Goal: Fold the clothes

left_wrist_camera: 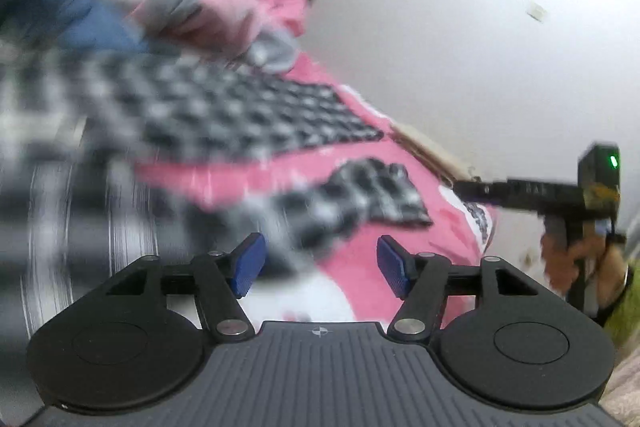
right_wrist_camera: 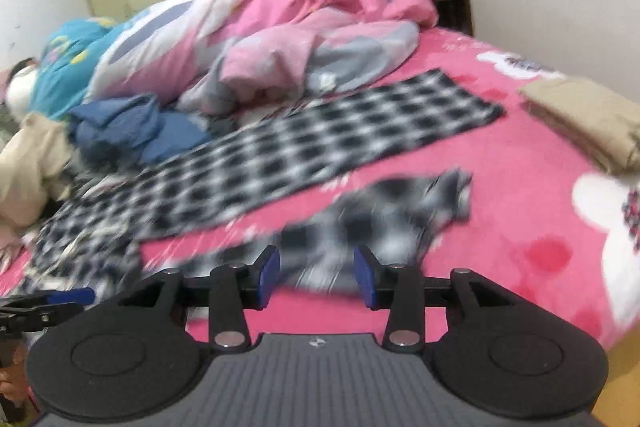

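The checked garment [right_wrist_camera: 288, 151], black and white, lies spread on the pink bed [right_wrist_camera: 532, 163], its long part running from the near left toward the far right. A narrower checked piece [right_wrist_camera: 400, 215] lies in front of it, nearer the cameras; blur hides whether the 2 join. In the left wrist view the same cloth [left_wrist_camera: 248, 111] fills the left and middle, heavily smeared.

The right gripper [right_wrist_camera: 317, 277] hangs just above the near edge of the narrower piece, its blue pads [right_wrist_camera: 269, 275] spread apart with nothing between them. The left gripper [left_wrist_camera: 320, 265] is likewise parted and empty, over the cloth's near part. In that view the right gripper [left_wrist_camera: 480, 189] shows at the far right edge.

Behind the garment a pink quilt [right_wrist_camera: 320, 7] is heaped, with a blue cloth [right_wrist_camera: 132, 131] bunched at its left. A folded tan item [right_wrist_camera: 584, 119] rests on the bed at the right, well apart from the checked cloth.
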